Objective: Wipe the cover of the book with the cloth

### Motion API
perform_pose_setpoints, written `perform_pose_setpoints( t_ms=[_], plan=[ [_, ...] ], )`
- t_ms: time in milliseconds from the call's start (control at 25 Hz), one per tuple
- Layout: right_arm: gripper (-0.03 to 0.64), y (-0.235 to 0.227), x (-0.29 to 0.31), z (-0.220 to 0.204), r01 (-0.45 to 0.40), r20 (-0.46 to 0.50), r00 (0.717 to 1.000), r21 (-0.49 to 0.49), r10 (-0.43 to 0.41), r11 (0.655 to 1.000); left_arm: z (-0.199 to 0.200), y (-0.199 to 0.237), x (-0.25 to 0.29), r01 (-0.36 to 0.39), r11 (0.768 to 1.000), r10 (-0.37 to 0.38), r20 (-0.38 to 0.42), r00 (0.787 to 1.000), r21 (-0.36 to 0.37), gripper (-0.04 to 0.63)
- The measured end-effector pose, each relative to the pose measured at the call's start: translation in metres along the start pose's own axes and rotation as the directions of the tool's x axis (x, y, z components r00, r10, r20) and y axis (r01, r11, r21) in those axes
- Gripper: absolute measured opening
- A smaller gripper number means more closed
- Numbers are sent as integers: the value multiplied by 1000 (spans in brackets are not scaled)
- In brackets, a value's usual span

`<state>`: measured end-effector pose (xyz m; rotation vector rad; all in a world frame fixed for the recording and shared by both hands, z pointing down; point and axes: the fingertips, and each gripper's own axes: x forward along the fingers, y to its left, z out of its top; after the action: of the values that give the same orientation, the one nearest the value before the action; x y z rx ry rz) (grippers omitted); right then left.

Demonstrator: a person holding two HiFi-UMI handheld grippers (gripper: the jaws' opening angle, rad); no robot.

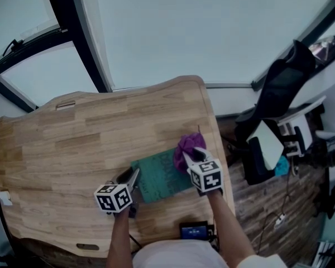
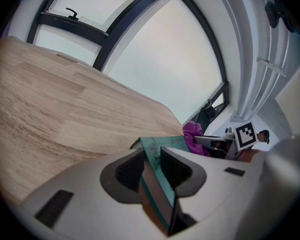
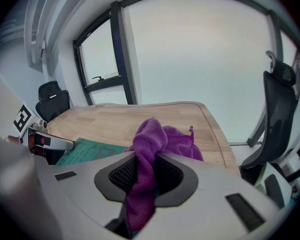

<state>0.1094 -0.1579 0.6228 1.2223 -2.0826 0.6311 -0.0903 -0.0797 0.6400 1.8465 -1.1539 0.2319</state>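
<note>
A teal-covered book [image 1: 159,175] lies on the wooden table [image 1: 72,144] near its front right part. My left gripper [image 1: 133,177] is shut on the book's left edge, and the left gripper view shows the teal cover [image 2: 162,156] pinched between the two pads. A bunched purple cloth [image 1: 188,147] rests on the book's right end. My right gripper [image 1: 192,156] is shut on that cloth [image 3: 147,154], which runs down between the jaws and spills out ahead of them. The book's cover [image 3: 87,151] shows to the left of the cloth.
The table's right edge [image 1: 215,127] runs close beside the cloth. A black office chair [image 1: 279,88] stands off to the right on the floor. Large windows rise beyond the table's far edge. A small dark device [image 1: 193,229] sits at the table's near edge.
</note>
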Motion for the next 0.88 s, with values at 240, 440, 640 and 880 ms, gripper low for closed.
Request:
perform_pose_setpoints(
  t_ms=[240, 440, 640, 880],
  plan=[
    [80, 0, 2, 1, 4, -9, 1000, 10, -4, 1000, 2, 2, 1, 2, 1000, -2, 1, 1000, -2, 106],
    [80, -1, 4, -2, 10, -18, 1000, 26, -10, 1000, -1, 3, 3, -4, 1000, 4, -1, 1000, -3, 104],
    [80, -1, 5, -2, 24, -28, 999, 30, -23, 999, 0, 2, 5, 11, 1000, -11, -5, 1000, -8, 101],
    [80, 7, 8, -1, 37, -42, 998, -10, -37, 999, 1, 5, 6, 17, 1000, -17, -3, 1000, -13, 100]
  ],
)
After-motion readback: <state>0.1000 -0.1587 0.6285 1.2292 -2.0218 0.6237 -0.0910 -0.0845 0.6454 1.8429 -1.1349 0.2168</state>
